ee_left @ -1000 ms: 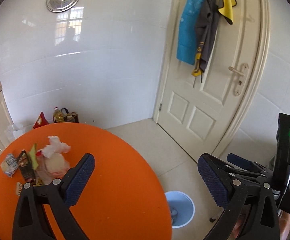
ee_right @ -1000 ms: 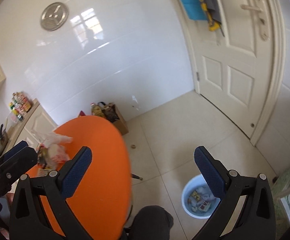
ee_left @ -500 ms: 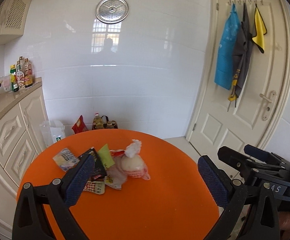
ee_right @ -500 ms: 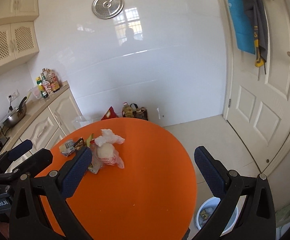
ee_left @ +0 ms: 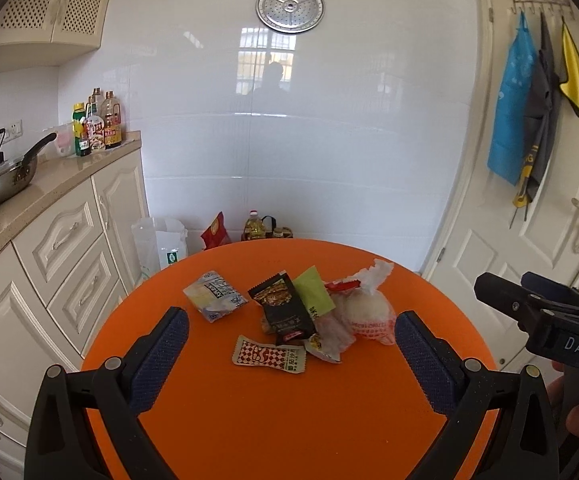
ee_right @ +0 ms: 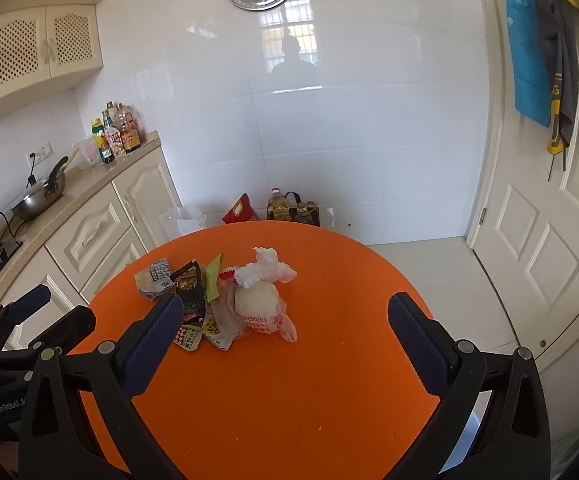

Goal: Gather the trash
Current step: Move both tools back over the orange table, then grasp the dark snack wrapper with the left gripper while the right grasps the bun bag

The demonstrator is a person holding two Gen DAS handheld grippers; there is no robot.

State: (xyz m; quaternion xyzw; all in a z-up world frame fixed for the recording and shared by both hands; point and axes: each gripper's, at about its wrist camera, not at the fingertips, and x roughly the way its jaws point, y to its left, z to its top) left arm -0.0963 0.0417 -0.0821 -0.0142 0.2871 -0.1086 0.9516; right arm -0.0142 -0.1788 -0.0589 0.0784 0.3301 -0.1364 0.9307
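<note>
Both views have swung from the floor bin to the orange table point(ee_left: 273, 420), where the wrapper pile point(ee_left: 289, 312) remains uncollected; left gripper point(ee_left: 287, 354) and right gripper point(ee_right: 285, 344) wide open, empty

A round metal plate point(ee_left: 290, 7) hangs on the white tiled wall. Sauce bottles point(ee_left: 98, 122) and a wok point(ee_left: 3, 180) stand on the cream kitchen counter point(ee_left: 45, 184). A blue apron point(ee_left: 509, 108) and yellow cloth point(ee_left: 572, 70) hang on the door point(ee_left: 529, 236)
</note>
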